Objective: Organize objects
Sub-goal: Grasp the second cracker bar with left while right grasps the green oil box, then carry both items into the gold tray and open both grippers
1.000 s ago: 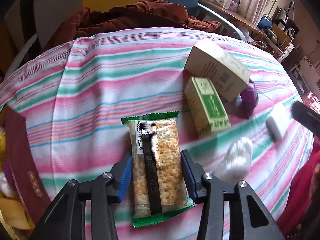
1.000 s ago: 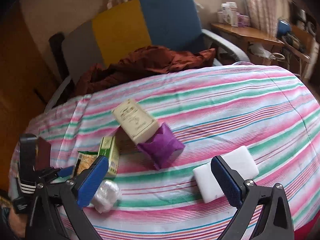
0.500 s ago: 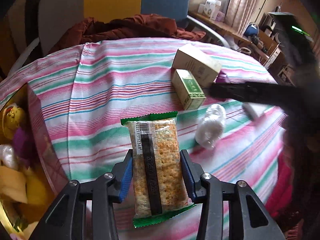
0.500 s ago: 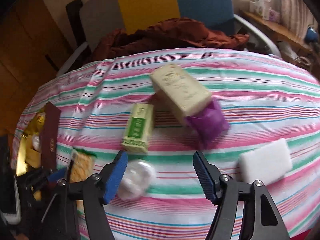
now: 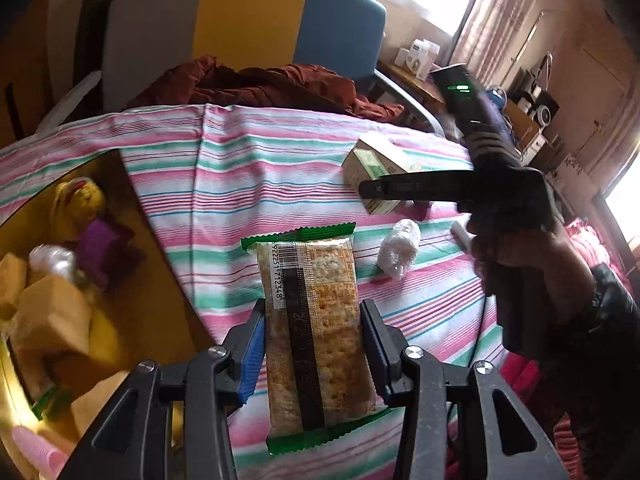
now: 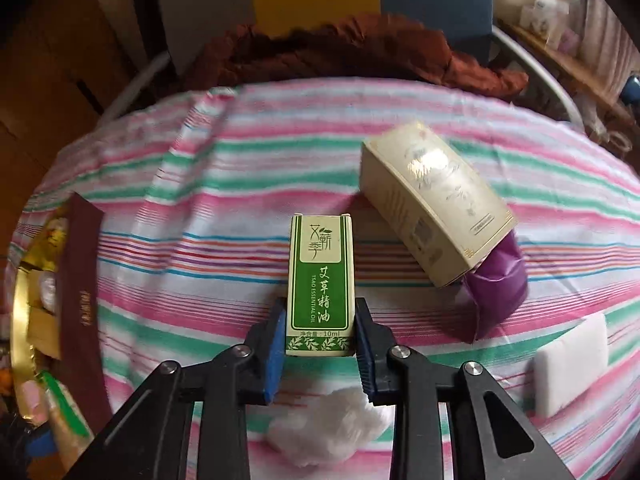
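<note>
The right gripper (image 6: 320, 344) pinches a green carton (image 6: 320, 280) at its lower end, both blue pads flat against its sides. The carton's face reads "TSAO ESSENTIAL OIL" beside four large Chinese characters, with "10ml" printed low above a band of leaves. It sits on the striped worktop (image 6: 224, 208), near the front. Just behind and to its right a cream box (image 6: 432, 208) lies tilted, its gold print too faint to read, its far end propped on a purple pouch (image 6: 500, 284). A white block (image 6: 572, 364) lies near the right edge, and a white wad (image 6: 328, 424) lies under the gripper — close to the front edge.

The left gripper (image 5: 314, 344) clamps a cracker pack (image 5: 312, 328) by its long sides and holds it above the cloth. The pack is clear with green crimped ends; a barcode runs along one side with digits that look like "922251712348", and a dark strip down the middle carries stamped figures too blurred to read. To its left stands a gold tray (image 5: 156, 320) with a maroon wall, already crowded with yellow, purple and white items; gold lettering on that wall cannot be made out. Between tray and boxes the cloth is bare and wide — the far half too, up to a rust-red garment (image 5: 260, 84) at the back edge. A hand (image 5: 532, 264) grips the right tool's handle.
</note>
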`<state>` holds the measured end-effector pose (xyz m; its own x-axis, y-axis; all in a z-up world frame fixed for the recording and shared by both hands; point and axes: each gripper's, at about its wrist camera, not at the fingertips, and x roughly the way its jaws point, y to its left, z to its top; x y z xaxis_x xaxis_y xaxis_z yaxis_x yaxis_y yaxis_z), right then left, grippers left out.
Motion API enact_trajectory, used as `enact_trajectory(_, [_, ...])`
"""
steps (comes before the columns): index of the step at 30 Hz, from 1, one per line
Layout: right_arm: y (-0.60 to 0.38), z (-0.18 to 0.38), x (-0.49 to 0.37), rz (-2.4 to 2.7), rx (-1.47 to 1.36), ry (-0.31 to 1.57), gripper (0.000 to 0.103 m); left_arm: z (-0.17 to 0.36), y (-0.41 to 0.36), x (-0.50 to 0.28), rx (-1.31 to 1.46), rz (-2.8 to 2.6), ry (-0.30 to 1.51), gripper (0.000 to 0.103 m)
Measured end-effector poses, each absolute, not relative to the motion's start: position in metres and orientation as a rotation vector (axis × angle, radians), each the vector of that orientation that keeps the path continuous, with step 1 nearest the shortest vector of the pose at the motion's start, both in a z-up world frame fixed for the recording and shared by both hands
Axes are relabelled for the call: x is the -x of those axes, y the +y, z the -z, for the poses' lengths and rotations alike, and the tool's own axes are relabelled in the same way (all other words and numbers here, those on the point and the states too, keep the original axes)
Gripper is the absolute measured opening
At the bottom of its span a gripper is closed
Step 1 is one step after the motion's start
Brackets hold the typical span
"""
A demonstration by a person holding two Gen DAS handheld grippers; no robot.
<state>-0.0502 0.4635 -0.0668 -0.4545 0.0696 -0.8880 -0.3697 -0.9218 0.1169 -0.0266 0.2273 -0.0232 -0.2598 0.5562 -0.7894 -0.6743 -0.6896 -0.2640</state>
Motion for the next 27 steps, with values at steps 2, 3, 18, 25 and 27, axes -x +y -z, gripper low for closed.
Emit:
enact_trajectory(2, [0.453,0.052,0.043,-2.498,1.425,0.404,0.031,0.021,0.216,0.028,1.191,-2.029,0.129,0.045])
enact_trajectory(3, [0.447,0.045,0.040,-2.523,1.406,0.391,0.031,0.019,0.210,0.029,1.191,-2.041,0.110,0.045])
enact_trajectory(18, [0.325,0.001,0.030,-2.850,1.379,0.337,0.031,-0.006,0.089,0.069,1.189,-2.299,-0.152,0.045])
enact_trajectory(25, [0.268,0.013,0.036,-2.927,1.485,0.304,0.031,-0.013,0.072,0.098,1.181,-2.313,-0.265,0.045])
enact_trajectory(27, [0.255,0.019,0.036,-2.931,1.519,0.280,0.031,-0.014,0.075,0.106,1.162,-2.317,-0.281,0.045])
